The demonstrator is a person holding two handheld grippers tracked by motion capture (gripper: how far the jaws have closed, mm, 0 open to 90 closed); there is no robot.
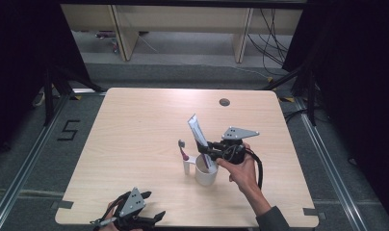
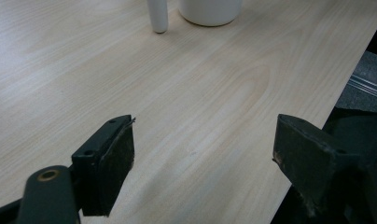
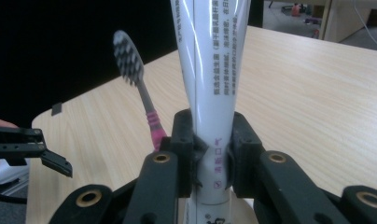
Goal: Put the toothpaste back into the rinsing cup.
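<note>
While the left gripper [image 1: 135, 211] rests wide open at the near edge, the right gripper [image 3: 213, 154] clamps a toothpaste tube [image 3: 210, 70] — over the white cup [image 1: 205, 172].

Your right tongs [image 1: 208, 150] are gripping the tube [image 1: 198, 132] above the cup [image 1: 205, 174], with the toothbrush [image 1: 183, 150] standing just left on the surface [image 1: 135, 125].

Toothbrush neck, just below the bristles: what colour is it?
Pink, ribbed, on the toothbrush; its bristles are striped dark and white. The right gripper view shows it best.
</note>
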